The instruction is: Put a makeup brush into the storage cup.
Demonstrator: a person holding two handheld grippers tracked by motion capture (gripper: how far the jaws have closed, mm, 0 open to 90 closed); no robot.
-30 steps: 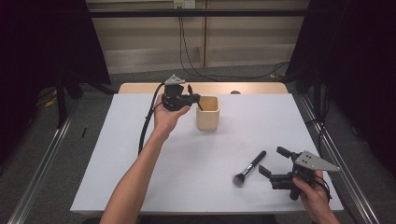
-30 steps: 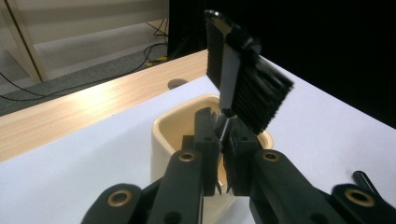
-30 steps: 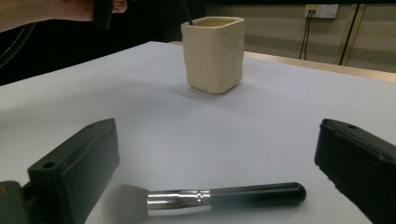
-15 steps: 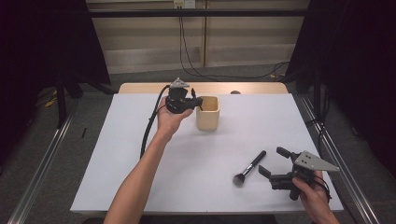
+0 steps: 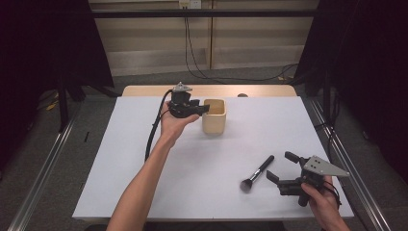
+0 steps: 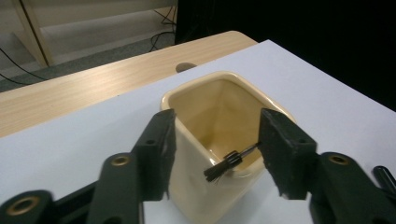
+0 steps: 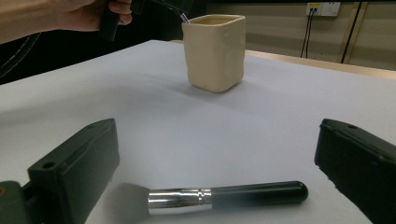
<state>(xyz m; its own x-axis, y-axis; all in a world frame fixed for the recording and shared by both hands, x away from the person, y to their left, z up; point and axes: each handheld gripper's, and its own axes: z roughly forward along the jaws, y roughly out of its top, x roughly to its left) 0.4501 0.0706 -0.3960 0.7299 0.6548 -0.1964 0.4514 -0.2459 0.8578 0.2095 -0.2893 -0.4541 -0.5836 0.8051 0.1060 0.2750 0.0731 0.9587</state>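
Over the cup (image 6: 219, 140), the left gripper (image 6: 215, 140) has just been opened; a small brush (image 6: 229, 162) is seen leaning on the rim, unpressed. Right gripper (image 7: 217, 163) is held wide open around the big brush (image 7: 224, 197).

Two brushes are out: one large black-handled brush (image 5: 258, 172) lying flat on the white table (image 5: 144, 192), and one small brush (image 6: 229, 161) leaning on the rim of the single cream cup (image 5: 214, 116) (bristle end up). Grippers: two, the left gripper (image 5: 201, 109) and the right gripper (image 5: 281, 166).
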